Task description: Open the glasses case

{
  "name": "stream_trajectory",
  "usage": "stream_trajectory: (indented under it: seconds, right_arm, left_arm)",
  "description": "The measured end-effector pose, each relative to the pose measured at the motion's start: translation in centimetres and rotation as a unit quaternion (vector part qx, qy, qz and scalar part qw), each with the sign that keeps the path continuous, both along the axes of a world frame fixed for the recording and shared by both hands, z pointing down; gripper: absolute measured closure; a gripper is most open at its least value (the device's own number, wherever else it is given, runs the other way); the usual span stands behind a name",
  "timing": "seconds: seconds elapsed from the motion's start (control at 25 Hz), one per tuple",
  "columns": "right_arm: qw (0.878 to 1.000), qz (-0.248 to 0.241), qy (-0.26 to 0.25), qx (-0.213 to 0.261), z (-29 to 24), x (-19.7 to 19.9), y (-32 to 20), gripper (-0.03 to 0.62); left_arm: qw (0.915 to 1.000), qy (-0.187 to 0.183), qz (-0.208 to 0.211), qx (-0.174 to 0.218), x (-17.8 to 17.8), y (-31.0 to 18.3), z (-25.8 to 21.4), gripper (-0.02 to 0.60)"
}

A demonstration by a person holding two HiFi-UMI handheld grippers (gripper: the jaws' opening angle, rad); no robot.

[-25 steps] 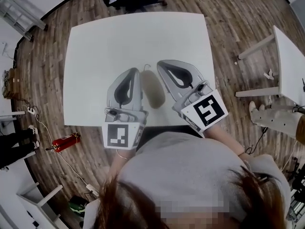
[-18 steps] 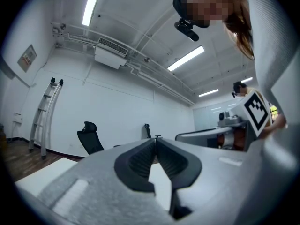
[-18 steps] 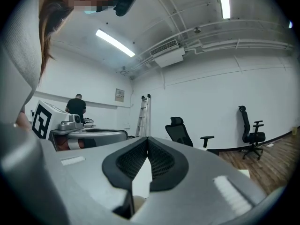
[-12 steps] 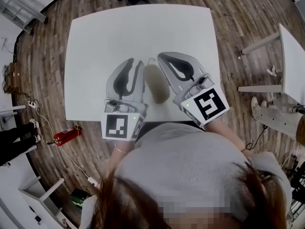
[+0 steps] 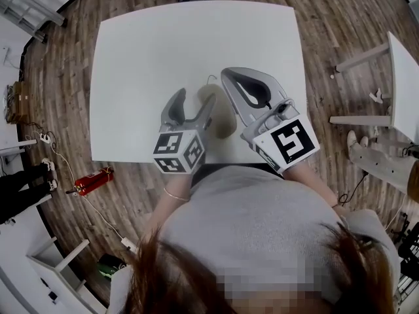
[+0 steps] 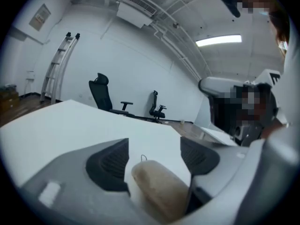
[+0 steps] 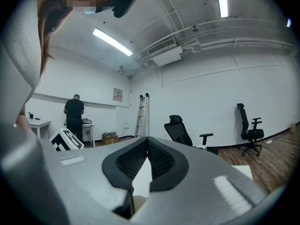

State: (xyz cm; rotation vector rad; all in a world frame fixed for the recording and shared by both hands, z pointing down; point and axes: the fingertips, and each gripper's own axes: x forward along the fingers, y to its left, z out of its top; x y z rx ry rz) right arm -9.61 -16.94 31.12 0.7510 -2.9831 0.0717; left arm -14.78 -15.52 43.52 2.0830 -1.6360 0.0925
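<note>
A tan, rounded glasses case (image 5: 221, 115) lies closed on the white table (image 5: 144, 51), near the front edge, with a small wire loop (image 5: 209, 78) at its far end. My left gripper (image 5: 193, 102) stands open; its jaws have just been opening. In the left gripper view the case (image 6: 157, 191) lies low between the two dark pads (image 6: 110, 165), nearer the right one, and neither pad presses on it. My right gripper (image 5: 230, 76) is shut and empty, just right of the case. In the right gripper view its gripper (image 7: 147, 144) has pads that meet, with a sliver of the case (image 7: 138, 201) below.
A second white table (image 5: 402, 84) stands to the right. A red fire extinguisher (image 5: 91, 180) lies on the wood floor at left. Office chairs (image 6: 105, 95) and a ladder (image 6: 58, 64) stand by the far wall. A person (image 7: 74, 114) stands at a desk in the background.
The left gripper has dropped toward the table and rolled, and its jaws went from shut to wide open beside the case. The right gripper has stayed put and shut.
</note>
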Motion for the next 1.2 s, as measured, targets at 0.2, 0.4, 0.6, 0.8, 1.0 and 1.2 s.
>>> stream_trajectory:
  seconds: [0.2, 0.4, 0.6, 0.8, 1.0, 1.2]
  right_arm:
    - [1.0, 0.004, -0.001, -0.006, 0.2, 0.2, -0.3, 0.588]
    - [1.0, 0.005, 0.004, -0.001, 0.5, 0.2, -0.3, 0.588]
    - [1.0, 0.002, -0.006, -0.003, 0.4, 0.4, -0.5, 0.588]
    - [1.0, 0.0, -0.01, -0.007, 0.5, 0.5, -0.5, 0.588]
    - [1.0, 0.001, -0.01, 0.0, 0.2, 0.8, -0.8, 0.588]
    - [1.0, 0.008, -0.004, 0.008, 0.0, 1.1, -1.4, 0.588]
  left_arm:
    - [0.9951, 0.037, 0.006, -0.091, 0.5, 0.3, 4.6, 0.215]
    - [0.9889, 0.056, 0.009, -0.138, 1.3, 0.6, 7.2, 0.215]
    - [0.9849, 0.071, 0.005, -0.158, 1.6, 0.3, 8.6, 0.169]
    - [0.9827, 0.068, 0.021, -0.171, 2.6, -0.3, 8.6, 0.161]
    - [0.9809, 0.052, 0.038, -0.184, 4.2, -1.5, 8.5, 0.15]
    - [0.9749, 0.062, 0.037, -0.21, 5.2, -2.5, 9.3, 0.123]
